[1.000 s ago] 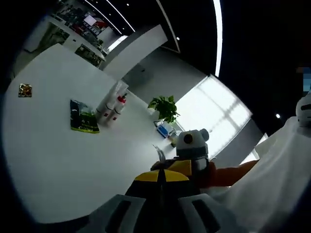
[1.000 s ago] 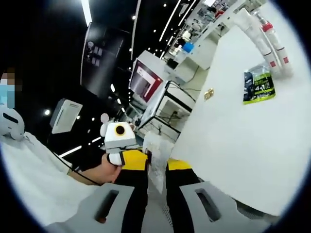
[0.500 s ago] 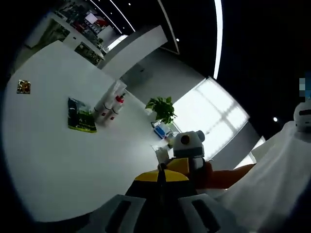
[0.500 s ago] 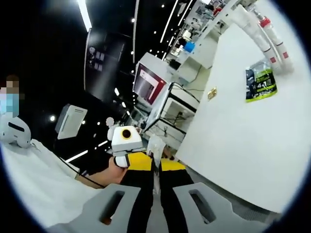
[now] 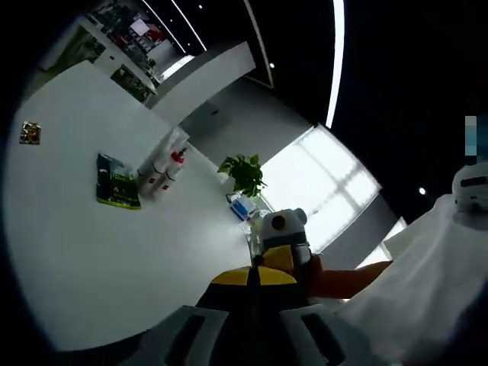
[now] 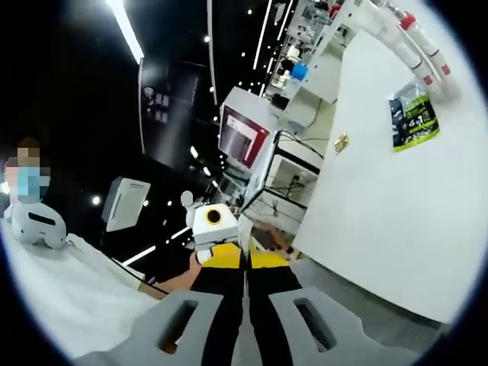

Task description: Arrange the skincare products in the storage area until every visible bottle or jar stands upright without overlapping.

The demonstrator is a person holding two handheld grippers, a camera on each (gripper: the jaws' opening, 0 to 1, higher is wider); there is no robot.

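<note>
In the left gripper view, the left claw [image 5: 252, 276] had its yellow-and-black jaws pressed together with nothing between them, as it had a second before. Past it sat the white counter [image 5: 91, 259], where two white bottles with red caps [image 5: 162, 169] lay side by side, touching or nearly so, well away from the claw. Just beside them lay a green-and-black sachet [image 5: 116, 183], flat on the counter, and farther off toward the counter's edge a small gold packet [image 5: 30, 133]. A potted plant [image 5: 244, 174] stood at the counter's far side. All of these sat a little further left in the picture than before, which looked like a swing of the camera and not of the things.

In the right gripper view, the right claw [image 6: 245, 263] was now closed, its jaws meeting at a thin seam; a second earlier a clear gap had stood between them. It pinched nothing that could be made out, though the seam was too small to judge surely. The same bottles [image 6: 415, 34], sachet [image 6: 415, 116] and gold packet [image 6: 340, 142] lay on the counter [image 6: 381, 221] unchanged in their order.
</note>
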